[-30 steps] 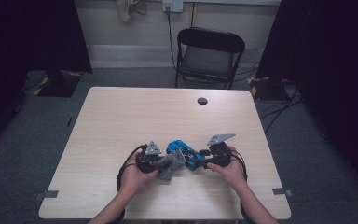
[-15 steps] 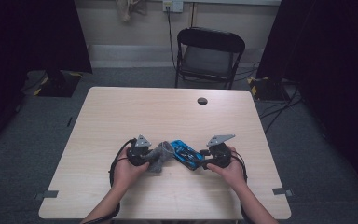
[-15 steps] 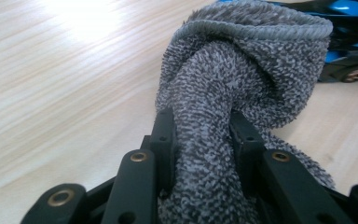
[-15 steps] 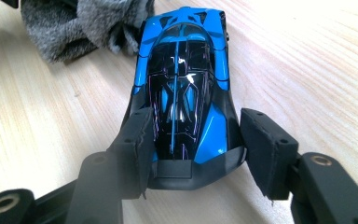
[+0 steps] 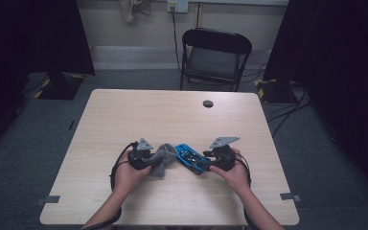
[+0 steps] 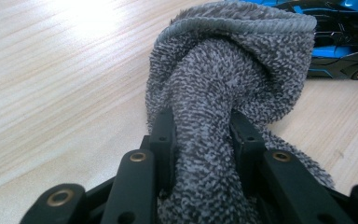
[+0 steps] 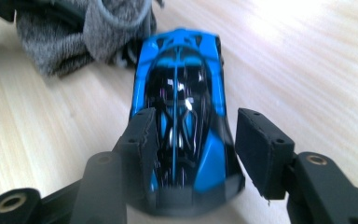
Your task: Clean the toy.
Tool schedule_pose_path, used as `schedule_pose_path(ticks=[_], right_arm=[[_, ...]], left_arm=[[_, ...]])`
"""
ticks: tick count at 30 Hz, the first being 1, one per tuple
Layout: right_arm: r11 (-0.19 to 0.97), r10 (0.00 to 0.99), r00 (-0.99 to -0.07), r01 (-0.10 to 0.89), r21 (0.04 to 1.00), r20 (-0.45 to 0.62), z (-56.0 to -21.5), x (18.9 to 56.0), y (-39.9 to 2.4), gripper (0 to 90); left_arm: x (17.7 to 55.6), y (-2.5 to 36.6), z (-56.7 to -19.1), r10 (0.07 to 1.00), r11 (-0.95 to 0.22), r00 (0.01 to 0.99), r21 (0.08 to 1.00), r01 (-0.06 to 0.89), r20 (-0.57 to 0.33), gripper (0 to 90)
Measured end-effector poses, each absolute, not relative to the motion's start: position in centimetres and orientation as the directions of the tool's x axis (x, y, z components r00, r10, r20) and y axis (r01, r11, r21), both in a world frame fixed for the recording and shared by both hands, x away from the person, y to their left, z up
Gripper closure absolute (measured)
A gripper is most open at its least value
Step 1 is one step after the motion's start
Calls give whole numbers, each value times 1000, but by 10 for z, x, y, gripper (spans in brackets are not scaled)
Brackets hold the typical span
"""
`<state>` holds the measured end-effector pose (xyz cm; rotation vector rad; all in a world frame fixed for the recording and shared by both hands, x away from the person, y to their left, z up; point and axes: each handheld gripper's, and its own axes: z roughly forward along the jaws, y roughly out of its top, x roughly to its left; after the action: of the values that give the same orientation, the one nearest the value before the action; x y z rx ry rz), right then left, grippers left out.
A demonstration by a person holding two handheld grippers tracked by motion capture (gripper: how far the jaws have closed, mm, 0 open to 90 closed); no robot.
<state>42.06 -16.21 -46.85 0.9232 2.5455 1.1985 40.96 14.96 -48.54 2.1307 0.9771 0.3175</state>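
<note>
Two tongs meet near the front middle of the table (image 5: pixel 124 115) in the high view: my left gripper (image 5: pixel 149 159) at a bunched grey towel (image 5: pixel 162 160), my right gripper (image 5: pixel 210 160) at the near end of a blue toy car (image 5: pixel 190 158). From up there towel and car look just beside each other, but I cannot tell whether they touch, nor how the jaws sit.

My left gripper view settles its side: the left gripper (image 6: pixel 204 135) is clamped narrow on a thick twist of the grey towel (image 6: pixel 233 70), pile bulging between and above the pads. The hemmed edge curls over on top, and the blue toy car (image 6: pixel 345 42) lies beyond it, at the upper right corner.

My right gripper view gives the car from above and behind. The right gripper (image 7: pixel 200 149) straddles the blue toy car (image 7: pixel 179 107); its jaws have just been closing, the left pad against the body, the right pad a little off it. At the far end the grey towel (image 7: pixel 70 32) sits against the car's nose.
</note>
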Motion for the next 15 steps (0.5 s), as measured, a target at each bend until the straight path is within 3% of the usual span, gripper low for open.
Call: schedule_pose_path(ticks=[8, 15], right_arm=[[500, 602, -795, 443, 744, 68, -467, 425, -149, 516], [494, 613, -787, 447, 745, 66, -474, 422, -145, 409]], left_arm=[[409, 149, -486, 729, -422, 679, 729, 539, -80, 676], [408, 149, -487, 728, -428, 682, 732, 530, -68, 676]])
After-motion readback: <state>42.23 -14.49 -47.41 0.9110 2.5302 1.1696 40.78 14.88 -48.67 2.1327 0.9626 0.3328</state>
